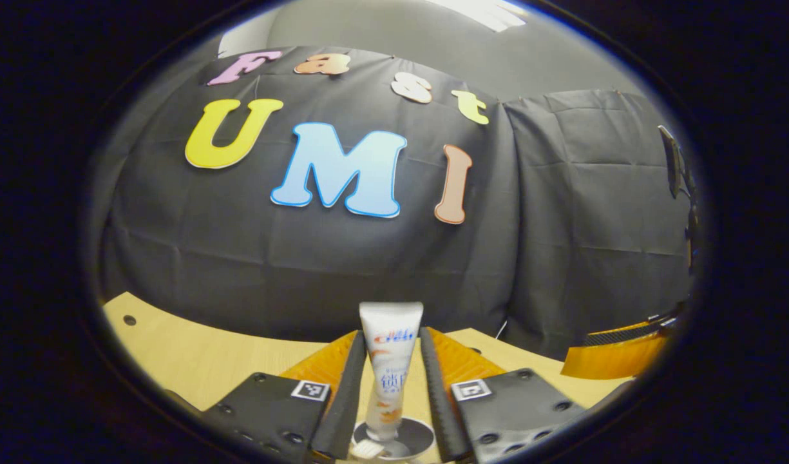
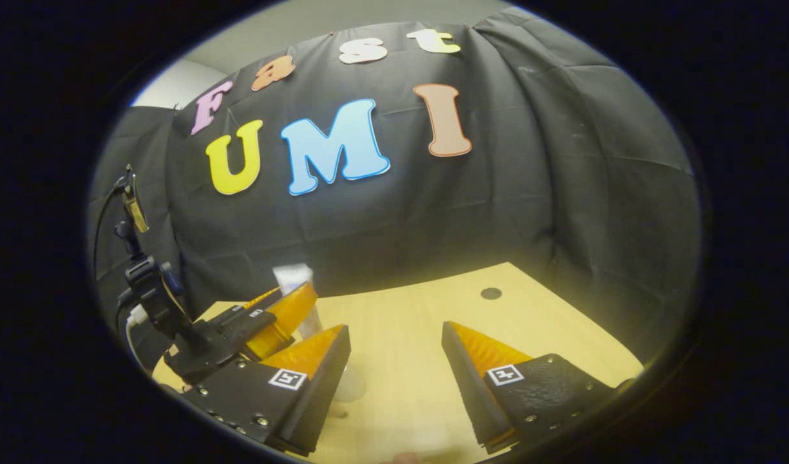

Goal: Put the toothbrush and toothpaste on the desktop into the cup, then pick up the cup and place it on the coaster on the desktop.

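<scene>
A white toothpaste tube (image 1: 389,361) stands upright between the fingers of my left gripper (image 1: 391,335), which is shut on it. Its lower end reaches into the round mouth of the cup (image 1: 415,439) right below. White toothbrush bristles (image 1: 367,449) show at the cup's rim. In the right gripper view, my right gripper (image 2: 395,328) is open over the wooden desktop (image 2: 407,361) with nothing between its fingers. To its left is the left gripper (image 2: 285,316) with the blurred top of the toothpaste (image 2: 292,276). A pale part of the cup (image 2: 350,386) peeks out behind my right gripper's left finger.
The light wooden desktop (image 1: 194,361) runs back to the black cloth wall. A small round hole (image 2: 491,293) lies at its far right and another hole (image 1: 129,319) at its far left. The right gripper's finger (image 1: 616,361) shows at the right edge of the left gripper view.
</scene>
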Demonstrator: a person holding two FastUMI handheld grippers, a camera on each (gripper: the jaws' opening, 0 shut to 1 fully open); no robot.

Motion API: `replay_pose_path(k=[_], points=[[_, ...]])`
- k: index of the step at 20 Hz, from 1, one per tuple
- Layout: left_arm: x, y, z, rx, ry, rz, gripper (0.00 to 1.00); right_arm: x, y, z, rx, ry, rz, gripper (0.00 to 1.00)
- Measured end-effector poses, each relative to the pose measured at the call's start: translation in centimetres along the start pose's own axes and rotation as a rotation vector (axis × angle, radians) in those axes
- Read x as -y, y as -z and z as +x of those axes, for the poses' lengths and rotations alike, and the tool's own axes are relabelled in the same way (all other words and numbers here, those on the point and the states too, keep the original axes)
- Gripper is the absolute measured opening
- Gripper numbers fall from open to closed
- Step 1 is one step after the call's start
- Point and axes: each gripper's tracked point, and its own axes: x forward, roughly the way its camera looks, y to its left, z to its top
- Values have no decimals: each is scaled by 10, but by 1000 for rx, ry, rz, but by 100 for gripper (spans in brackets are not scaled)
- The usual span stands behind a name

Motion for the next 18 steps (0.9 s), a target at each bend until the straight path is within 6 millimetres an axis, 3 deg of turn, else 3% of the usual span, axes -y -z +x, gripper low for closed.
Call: replay_pose_path(k=[2, 4, 6, 9, 13, 14, 15, 16, 18], points=[[-3, -8, -3, 11, -7, 10, 88, -5, 0, 3, -5, -5, 4, 86], [-5, -15, -8, 26, -11, 9, 84, -9, 3, 5, -12, -12, 4, 86], [-6, -21, -15, 37, -11, 1, 89, -16, 3, 3, -19, -19, -1, 86], [-9, -34, -23, 55, -12, -8, 84, -24, 3, 2, -25, -28, -12, 86], [-14, -52, -37, 81, -23, -1, 92, -34, 10, -5, -38, -44, -26, 86], [-16, -56, -43, 89, -28, 0, 88, -36, 12, -3, -46, -48, -32, 86], [-17, -57, -47, 93, -30, 1, 92, -41, 15, -4, -55, -54, -41, 86], [-20, -60, -51, 96, -37, 3, 84, -50, 18, -2, -66, -59, -50, 86], [-26, -62, -57, 94, -48, 2, 88, -63, 27, 3, -95, -68, -73, 86]])
